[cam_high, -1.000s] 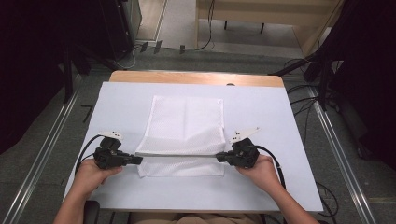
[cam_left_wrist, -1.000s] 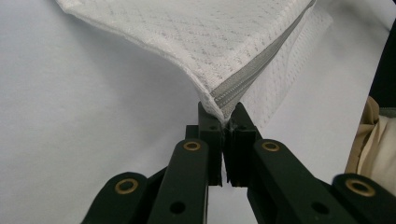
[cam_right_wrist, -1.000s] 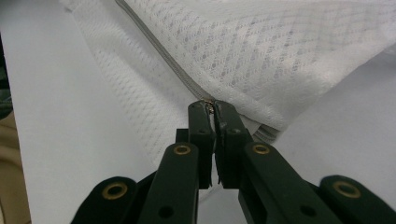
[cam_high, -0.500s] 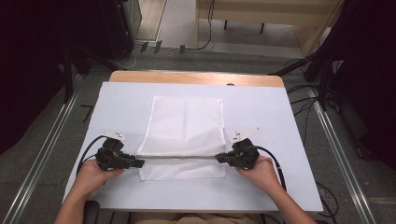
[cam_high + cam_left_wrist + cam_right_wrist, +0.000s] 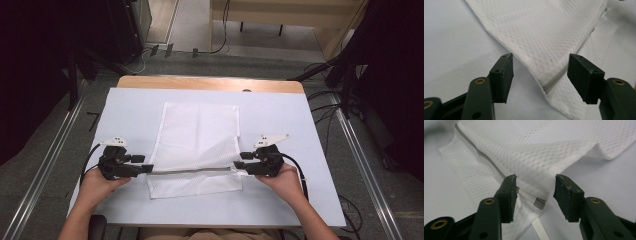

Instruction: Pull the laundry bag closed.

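A white mesh bag (image 5: 197,135) lies flat on the pale table (image 5: 285,130), its near part folded along a grey zipper (image 5: 192,171). My left gripper (image 5: 146,169) stands open at the zipper's left end, and my right gripper (image 5: 239,164) stands open at its right end. Both pairs of jaws have just been opening. In the left gripper view the bag's corner (image 5: 544,35) and the zipper's end (image 5: 551,84) lie between the spread jaws of my left gripper (image 5: 541,60), untouched. In the right gripper view my right gripper (image 5: 535,180) straddles the bag's folded corner (image 5: 536,160) without pressing it.
A strip of bare wood (image 5: 210,83) runs along the table's far edge. Metal rails (image 5: 47,165) flank the table on the floor, with cables (image 5: 325,97) at the right. Dark equipment (image 5: 120,30) stands at the back left. The person's hands rest near the front edge.
Both grippers' jaws have opened and let go of the bag's zipper edge. The edge has settled lower, towards the table. The hands have hardly moved.
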{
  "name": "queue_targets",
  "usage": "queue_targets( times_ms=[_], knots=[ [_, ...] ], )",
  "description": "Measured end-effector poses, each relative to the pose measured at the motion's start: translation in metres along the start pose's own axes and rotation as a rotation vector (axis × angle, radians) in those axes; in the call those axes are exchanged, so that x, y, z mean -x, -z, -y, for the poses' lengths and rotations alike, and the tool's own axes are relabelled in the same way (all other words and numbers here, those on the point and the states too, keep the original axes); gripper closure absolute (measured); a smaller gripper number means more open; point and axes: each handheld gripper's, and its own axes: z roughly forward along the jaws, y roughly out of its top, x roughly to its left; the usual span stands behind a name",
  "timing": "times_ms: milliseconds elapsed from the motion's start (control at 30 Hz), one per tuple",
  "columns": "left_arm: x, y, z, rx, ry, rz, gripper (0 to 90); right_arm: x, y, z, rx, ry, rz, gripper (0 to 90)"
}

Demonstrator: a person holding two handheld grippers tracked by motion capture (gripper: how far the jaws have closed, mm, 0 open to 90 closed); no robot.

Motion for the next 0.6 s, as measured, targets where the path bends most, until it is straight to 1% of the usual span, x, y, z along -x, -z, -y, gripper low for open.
queue_targets(
  times_ms=[100, 133, 267, 333, 500, 600],
  knots=[
    [-0.002, 0.001, -0.001, 0.009, 0.006, -0.035, 36.3, 0.004, 0.004, 0.0, 0.023, -0.017, 0.029, 46.3],
    [-0.003, 0.002, -0.001, 0.012, 0.008, -0.047, 36.1, 0.005, 0.005, 0.0, 0.032, -0.012, 0.035, 45.0],
    [-0.005, 0.005, -0.001, 0.044, 0.014, -0.069, 35.2, 0.013, 0.013, 0.001, 0.073, -0.021, 0.082, 37.6],
    [-0.007, 0.006, -0.001, 0.051, 0.02, -0.084, 35.1, 0.017, 0.017, 0.002, 0.086, -0.044, 0.101, 36.7],
    [-0.01, 0.008, -0.001, 0.065, 0.034, -0.111, 34.9, 0.026, 0.026, 0.006, 0.126, -0.047, 0.146, 33.2],
    [-0.012, 0.008, 0.0, 0.074, 0.039, -0.124, 34.8, 0.032, 0.03, 0.009, 0.134, -0.055, 0.172, 31.2]
  ],
)
